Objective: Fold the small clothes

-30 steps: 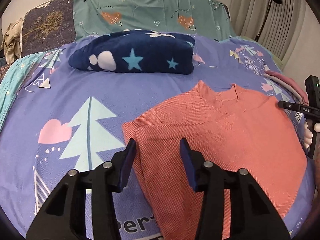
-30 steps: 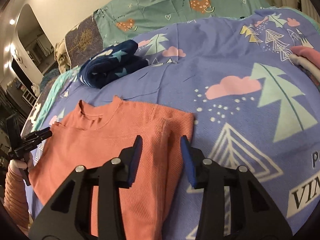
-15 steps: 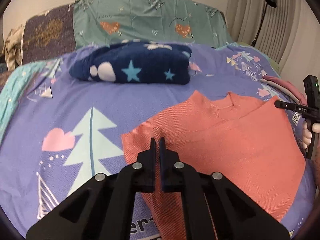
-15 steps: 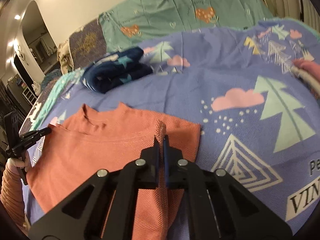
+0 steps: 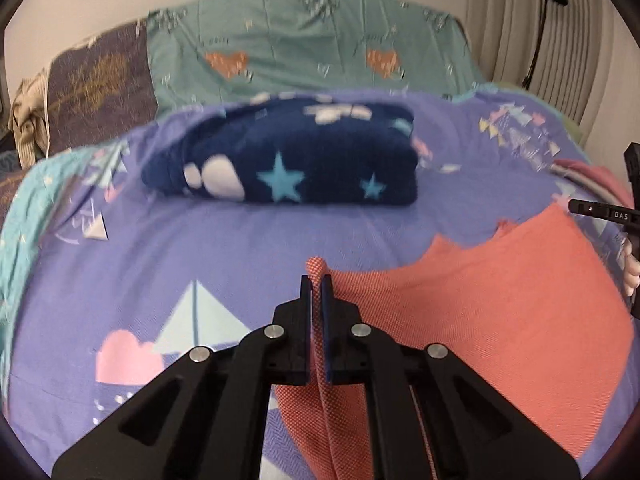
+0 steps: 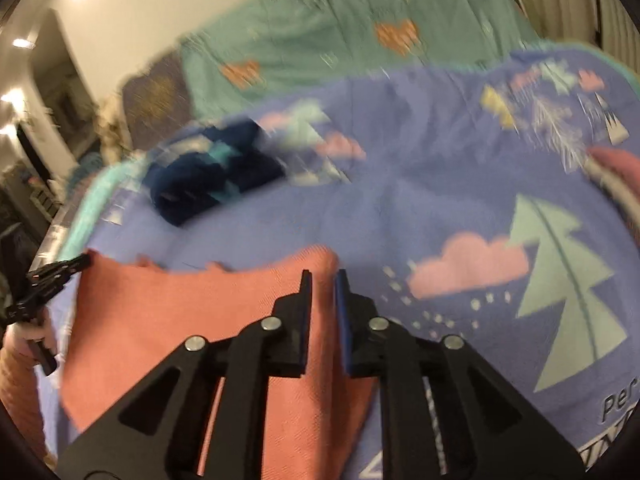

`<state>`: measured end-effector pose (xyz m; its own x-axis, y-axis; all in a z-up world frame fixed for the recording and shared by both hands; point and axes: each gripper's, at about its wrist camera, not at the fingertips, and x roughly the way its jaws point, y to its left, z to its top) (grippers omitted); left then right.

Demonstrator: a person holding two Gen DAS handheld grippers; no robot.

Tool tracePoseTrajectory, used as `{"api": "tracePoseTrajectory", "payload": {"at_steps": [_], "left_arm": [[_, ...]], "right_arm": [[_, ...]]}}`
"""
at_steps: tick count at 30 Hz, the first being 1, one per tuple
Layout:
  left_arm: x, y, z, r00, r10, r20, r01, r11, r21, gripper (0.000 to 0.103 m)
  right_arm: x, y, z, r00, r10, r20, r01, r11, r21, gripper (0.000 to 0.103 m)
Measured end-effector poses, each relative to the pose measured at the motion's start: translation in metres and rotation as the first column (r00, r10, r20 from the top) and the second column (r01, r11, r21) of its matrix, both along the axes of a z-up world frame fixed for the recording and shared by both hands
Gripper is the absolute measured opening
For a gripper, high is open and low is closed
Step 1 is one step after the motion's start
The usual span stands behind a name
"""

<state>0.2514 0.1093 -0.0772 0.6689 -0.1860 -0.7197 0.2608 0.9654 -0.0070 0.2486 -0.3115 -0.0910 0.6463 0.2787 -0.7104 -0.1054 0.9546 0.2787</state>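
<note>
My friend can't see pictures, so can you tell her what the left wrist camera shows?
The left gripper has its two black fingers shut on a pinched-up fold of a coral-orange knit top lying on a purple bedspread printed with trees and clouds. Behind it sits a folded navy star-print fleece blanket; the other gripper shows at the right edge.

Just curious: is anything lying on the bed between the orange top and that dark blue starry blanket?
No, only bare purple bedspread separates the orange top from the starry blanket, clearest in the left wrist view.
</note>
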Motion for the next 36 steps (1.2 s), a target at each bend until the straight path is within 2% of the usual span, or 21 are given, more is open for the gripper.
{"api": "tracePoseTrajectory", "payload": {"at_steps": [2,4,7,10,14,17,20,21,22,23,24,26,28,31,33,36], "left_arm": [[-0.010,0.006,-0.004,1.000,0.007,-0.007,-0.008,1.000,-0.019,0.007],[-0.031,0.015,0.003,1.000,0.010,0.007,-0.010,0.999,-0.041,0.022],[-0.078,0.032,0.020,0.999,0.019,0.047,-0.015,0.996,-0.089,0.034],[-0.142,0.045,0.031,0.997,-0.003,0.075,0.013,0.990,-0.143,0.037],[-0.206,0.044,0.021,0.997,-0.064,0.033,0.069,0.985,-0.155,0.037],[-0.235,0.029,0.000,0.989,-0.147,-0.032,0.143,0.986,-0.087,0.037],[-0.239,0.015,-0.020,0.981,-0.184,-0.062,0.185,0.983,0.006,0.037],[-0.237,0.012,-0.024,0.980,-0.189,-0.054,0.191,0.981,0.026,0.037],[-0.234,0.009,-0.028,0.980,-0.191,-0.051,0.193,0.980,0.046,0.026],[-0.230,0.007,-0.030,0.980,-0.193,-0.051,0.196,0.978,0.066,0.009],[-0.227,0.005,-0.029,0.980,-0.192,-0.047,0.196,0.976,0.098,0.003],[-0.229,0.006,-0.017,0.987,-0.161,0.001,0.158,0.972,0.174,0.002],[-0.235,0.013,-0.007,0.987,-0.159,0.029,0.149,0.965,0.215,0.000],[-0.239,0.029,-0.016,0.997,-0.076,-0.008,0.075,0.951,0.300,0.000],[-0.241,0.038,-0.020,0.999,-0.021,-0.030,0.029,0.957,0.289,0.000],[-0.249,0.035,-0.007,1.000,-0.006,-0.006,0.007,0.980,0.197,0.000]], "right_arm": [[-0.007,-0.006,-0.009,1.000,-0.016,-0.026,0.017,0.999,0.028,0.014],[-0.029,-0.014,-0.008,1.000,-0.004,-0.016,0.004,0.999,0.042,0.019],[-0.068,-0.025,-0.002,1.000,0.000,0.008,-0.001,0.999,0.033,0.028],[-0.116,-0.041,-0.002,1.000,-0.015,0.008,0.015,0.997,0.070,0.032],[-0.174,-0.049,-0.014,0.999,-0.038,-0.026,0.040,0.993,0.107,0.035],[-0.201,-0.046,-0.021,0.998,-0.043,-0.050,0.048,0.994,0.100,0.037],[-0.216,-0.040,-0.022,0.998,-0.033,-0.051,0.039,0.993,0.115,0.038],[-0.220,-0.038,-0.021,0.998,-0.031,-0.047,0.037,0.992,0.121,0.038],[-0.222,-0.036,-0.020,0.999,-0.030,-0.043,0.035,0.991,0.126,0.038],[-0.227,-0.033,-0.018,0.999,-0.028,-0.036,0.032,0.990,0.134,0.038],[-0.229,-0.032,-0.017,0.999,-0.026,-0.034,0.030,0.990,0.137,0.038],[-0.238,-0.028,-0.014,0.999,-0.021,-0.027,0.025,0.991,0.131,0.039],[-0.246,-0.027,-0.014,1.000,-0.016,-0.022,0.019,0.992,0.122,0.041],[-0.251,-0.033,-0.021,0.999,-0.031,-0.041,0.035,0.991,0.125,0.042],[-0.252,-0.038,-0.029,0.997,-0.050,-0.063,0.058,0.988,0.142,0.043],[-0.250,-0.042,-0.035,0.995,-0.060,-0.076,0.071,0.984,0.166,0.043]]}}
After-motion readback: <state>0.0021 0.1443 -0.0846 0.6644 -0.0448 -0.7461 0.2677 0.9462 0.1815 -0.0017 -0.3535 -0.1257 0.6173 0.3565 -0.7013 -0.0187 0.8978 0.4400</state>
